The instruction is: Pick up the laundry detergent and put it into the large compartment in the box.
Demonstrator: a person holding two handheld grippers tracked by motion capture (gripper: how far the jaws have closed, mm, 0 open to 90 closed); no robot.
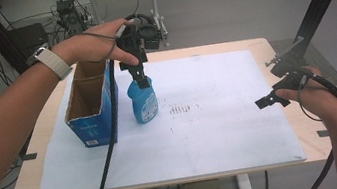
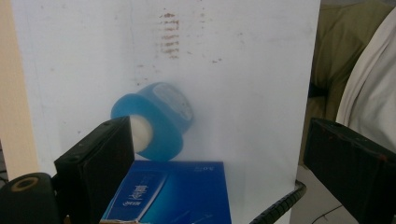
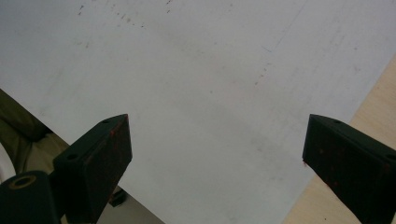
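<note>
1. The table carries a white board, marked with a few brown smudges.
2. An open blue carton stands at its left; what I can see of its inside looks empty.
3. A blue bottle stands upright just beside the carton, not in it, so packing, if that is the goal, looks undone.
4. My left gripper hovers over the bottle's cap, jaws wide and empty.
5. My right gripper waits at the right edge, jaws wide and holding nothing.

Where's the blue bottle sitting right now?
In the high view the blue bottle stands upright on the white mat, left of centre, just right of the open blue box, directly under the open left gripper.
</note>
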